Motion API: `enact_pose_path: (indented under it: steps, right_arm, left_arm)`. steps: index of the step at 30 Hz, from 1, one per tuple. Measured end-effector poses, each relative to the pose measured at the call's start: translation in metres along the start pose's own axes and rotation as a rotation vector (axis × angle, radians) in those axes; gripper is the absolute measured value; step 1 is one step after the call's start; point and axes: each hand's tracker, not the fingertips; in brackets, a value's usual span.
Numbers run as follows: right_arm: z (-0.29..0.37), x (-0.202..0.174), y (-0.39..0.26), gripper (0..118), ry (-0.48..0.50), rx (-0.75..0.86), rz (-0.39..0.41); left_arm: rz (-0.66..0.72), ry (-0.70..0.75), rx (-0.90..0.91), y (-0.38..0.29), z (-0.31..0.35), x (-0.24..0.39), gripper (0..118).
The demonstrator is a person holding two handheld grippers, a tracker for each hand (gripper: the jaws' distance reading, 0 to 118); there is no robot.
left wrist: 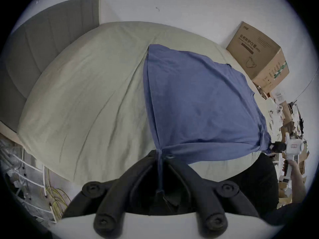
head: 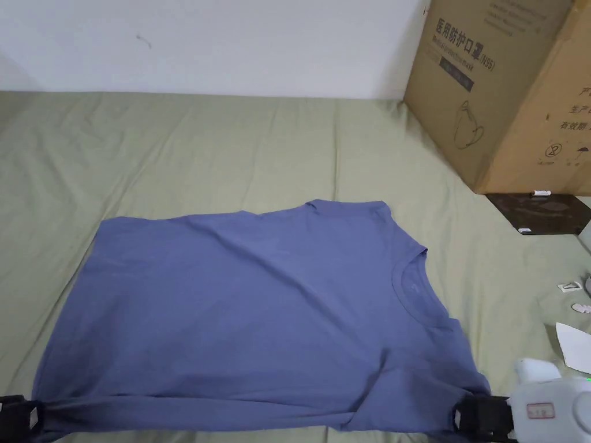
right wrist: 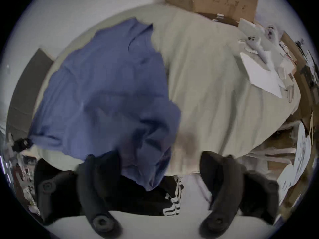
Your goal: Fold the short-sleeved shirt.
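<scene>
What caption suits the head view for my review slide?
Blue shirt spread on green bedsheet, left gripper and right gripper at its near corners.

plain blue shirt (head: 260,306), pale green bedsheet (head: 173,150), brown cardboard box (head: 508,86)

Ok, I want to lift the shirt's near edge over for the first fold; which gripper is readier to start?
Left. The left gripper is clamped on a near corner of the blue shirt, while the right gripper has its jaws apart with cloth draped over one, so it likely must close first.
</scene>
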Motion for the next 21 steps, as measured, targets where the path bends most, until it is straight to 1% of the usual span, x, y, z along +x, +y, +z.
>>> enact_pose_path:
  steps: [1, 2, 3, 4, 5, 6, 8, 11, 13, 15, 18, 21]
  right_arm:
    - [-0.003, -0.004, -0.001, 48, -0.001, -0.023, 0.029]
    - [-0.003, -0.008, -0.002, 43, -0.004, -0.030, 0.056]
    - [-0.001, -0.014, -0.003, 40, -0.007, -0.028, 0.091]
    - [0.002, -0.017, -0.005, 36, -0.038, -0.002, 0.127]
    - [0.006, -0.019, -0.007, 31, -0.048, 0.028, 0.149]
    - [0.008, -0.018, -0.006, 0, -0.030, 0.045, 0.148]
    - [0.018, -0.013, -0.009, 0, 0.017, 0.079, 0.103]
    - [0.026, -0.003, -0.012, 0, 0.017, 0.082, 0.097]
    - [0.036, 0.003, -0.012, 0, 0.031, 0.099, 0.072]
    - [0.045, 0.009, -0.009, 0, 0.095, 0.131, 0.006]
    - [0.064, 0.011, 0.005, 0, 0.153, 0.179, -0.062]
    - [0.081, 0.007, 0.036, 0, 0.221, 0.229, -0.097]
  left_arm:
    - [0.001, 0.002, -0.004, 0.000, -0.001, 0.000, 3]
    - [0.006, 0.005, -0.011, -0.001, -0.001, -0.002, 3]
    - [0.010, 0.005, -0.020, -0.002, -0.002, -0.003, 3]
    - [0.015, 0.003, -0.025, -0.002, -0.002, -0.004, 3]
    - [0.024, 0.000, -0.028, -0.004, -0.002, -0.006, 3]
    - [0.035, -0.004, -0.030, -0.006, -0.003, -0.009, 3]
    - [0.056, -0.016, -0.032, -0.008, -0.002, -0.011, 3]
    - [0.087, -0.037, -0.028, -0.009, 0.003, -0.016, 3]
    - [0.108, -0.054, -0.030, -0.008, 0.006, -0.018, 3]
    - [0.121, -0.064, -0.029, -0.004, 0.009, -0.018, 3]
    - [0.144, -0.075, -0.014, 0.010, 0.012, -0.017, 3]
    - [0.151, -0.110, 0.004, 0.038, 0.012, -0.015, 3]
